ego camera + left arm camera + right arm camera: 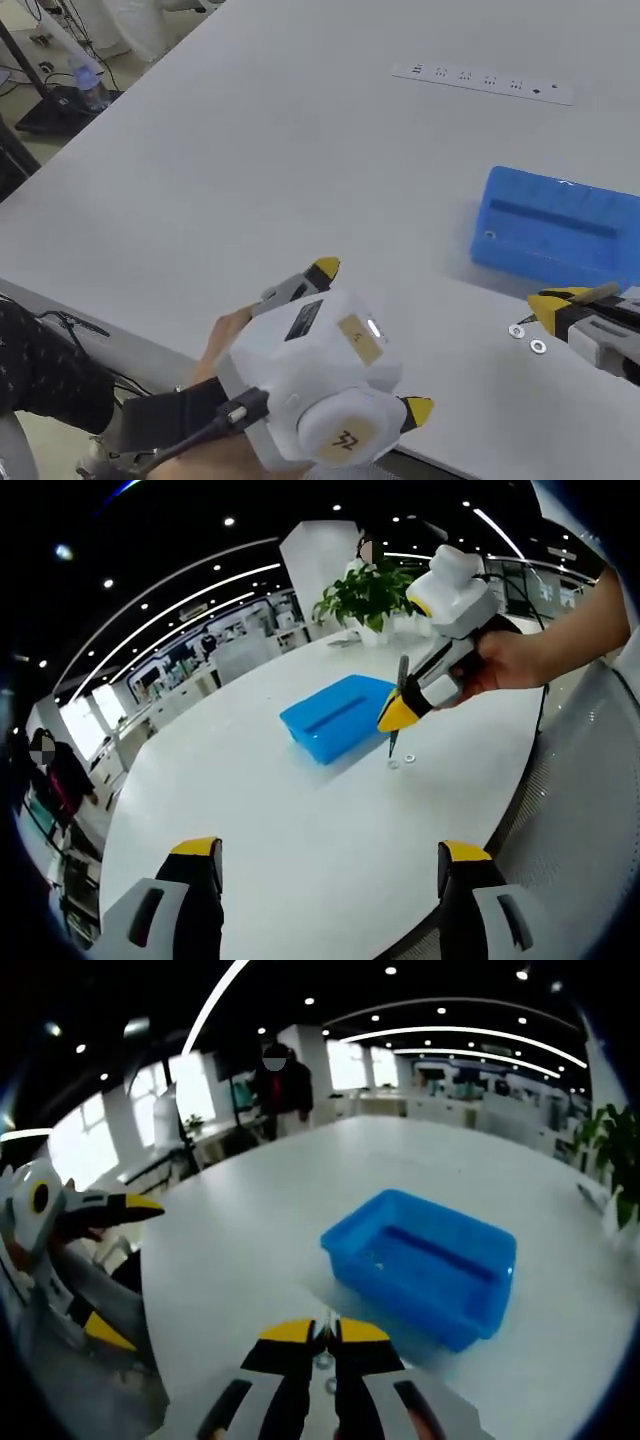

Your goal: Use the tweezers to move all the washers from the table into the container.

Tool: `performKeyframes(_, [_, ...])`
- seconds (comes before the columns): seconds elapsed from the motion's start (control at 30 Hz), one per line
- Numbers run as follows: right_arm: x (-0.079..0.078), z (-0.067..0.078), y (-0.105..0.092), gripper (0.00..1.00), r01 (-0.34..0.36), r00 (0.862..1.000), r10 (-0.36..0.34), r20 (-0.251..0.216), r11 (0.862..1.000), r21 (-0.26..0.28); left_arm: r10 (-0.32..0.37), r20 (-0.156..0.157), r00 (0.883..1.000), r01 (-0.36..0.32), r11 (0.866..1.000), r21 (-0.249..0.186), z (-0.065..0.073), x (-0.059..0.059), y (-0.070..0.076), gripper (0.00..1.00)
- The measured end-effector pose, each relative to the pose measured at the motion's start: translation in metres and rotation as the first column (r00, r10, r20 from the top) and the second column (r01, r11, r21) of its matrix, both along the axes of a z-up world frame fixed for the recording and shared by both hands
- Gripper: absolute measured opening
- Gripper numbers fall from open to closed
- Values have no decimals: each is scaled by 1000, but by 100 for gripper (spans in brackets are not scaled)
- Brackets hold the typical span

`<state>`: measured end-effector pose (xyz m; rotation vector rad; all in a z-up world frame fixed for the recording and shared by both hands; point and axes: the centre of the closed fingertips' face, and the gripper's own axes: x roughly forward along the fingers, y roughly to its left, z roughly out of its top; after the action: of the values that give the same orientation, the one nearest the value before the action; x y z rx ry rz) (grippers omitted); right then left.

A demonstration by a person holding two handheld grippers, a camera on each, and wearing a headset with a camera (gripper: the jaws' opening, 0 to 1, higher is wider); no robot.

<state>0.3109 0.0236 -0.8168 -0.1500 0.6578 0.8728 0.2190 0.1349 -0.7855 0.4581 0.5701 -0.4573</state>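
Gripping a slim pair of dark metal tweezers [402, 670], the right gripper [400, 712] has its yellow-tipped jaws pressed together on the tool. A person's hand [510, 665] holds it over the white worktop [300, 170]. The tweezers point down toward two small silver ring-shaped washers [516, 331], which lie side by side on the worktop just in front of the jaws. Whether the tweezer tips touch a washer cannot be told.

The shallow blue plastic container [560, 230] sits on the worktop just beyond the washers. In the right gripper view its inside looks bare apart from a faint speck too small to make out.

The left gripper [370, 340] is at the near edge of the worktop, well apart from the washers, with its jaws spread wide and nothing between them. A long white power strip [483, 82] lies far back on the worktop.
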Motion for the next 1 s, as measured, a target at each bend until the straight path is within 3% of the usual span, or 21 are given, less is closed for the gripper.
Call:
performKeyframes(0.1, [-4,-2,1,4,-5,1000,5,-17,1000,-16,2,-3,1000,-2,1000,3,-1,0,1,91])
performKeyframes(0.33, [-7,0,0,4,-16,1000,17,19,997,-72,-1,-2,1000,1,1000,6,-1,0,0,90])
performKeyframes(0.73, [-4,-1,0,4,2,1000,-1,16,996,-86,2,-7,1000,-2,1000,13,-2,-1,1,90])
performKeyframes(1.0, [2,-2,3,4,17,1000,-16,20,998,-67,2,-12,1000,-2,1000,17,-3,-1,1,89])
